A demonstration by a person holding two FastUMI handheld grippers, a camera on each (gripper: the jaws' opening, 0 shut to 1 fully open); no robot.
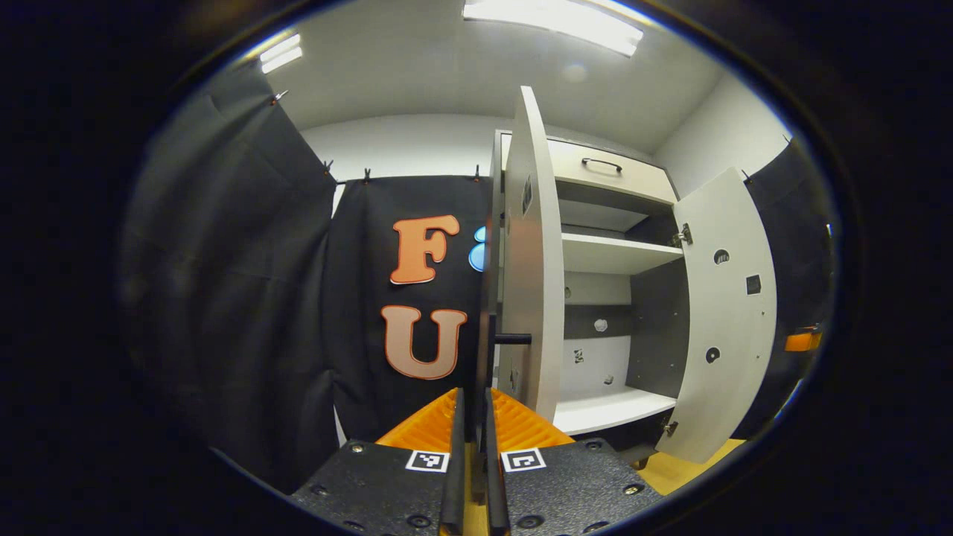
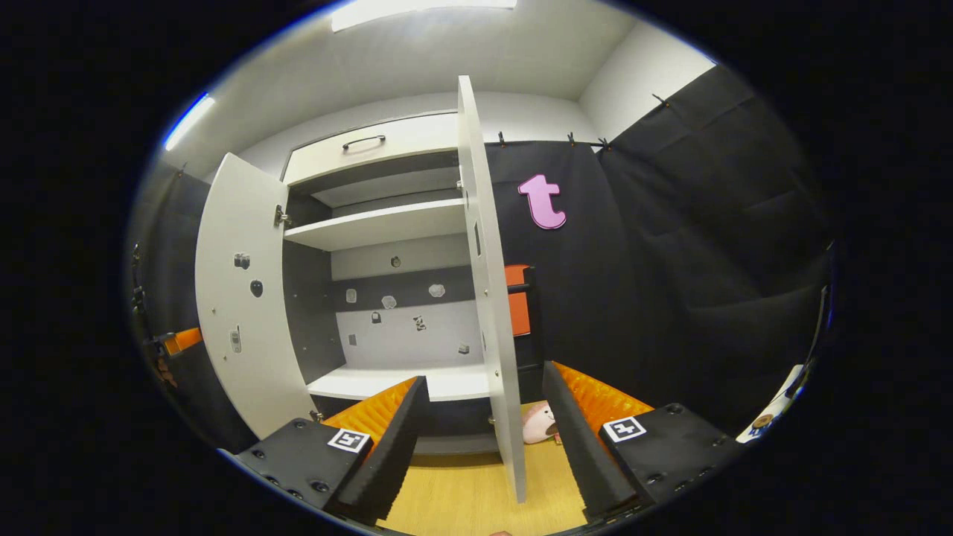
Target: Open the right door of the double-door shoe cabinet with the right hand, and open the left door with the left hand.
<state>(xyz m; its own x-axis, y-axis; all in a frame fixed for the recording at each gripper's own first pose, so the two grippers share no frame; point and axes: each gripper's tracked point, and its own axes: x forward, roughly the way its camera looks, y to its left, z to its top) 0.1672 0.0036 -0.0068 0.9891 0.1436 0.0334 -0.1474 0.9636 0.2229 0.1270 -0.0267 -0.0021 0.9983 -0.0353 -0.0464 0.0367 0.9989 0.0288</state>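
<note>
Left gripper view: the left gripper (image 1: 474, 439) is seen nearly closed, its fingers pinched on the edge of the open left door (image 1: 530, 253), with the shelves (image 1: 618, 253) beyond. Right gripper view: the right gripper (image 2: 484, 439) is held wide, nothing pressed, the open right door (image 2: 488, 283) standing between its fingers, the cabinet (image 2: 387, 223) behind.
</note>
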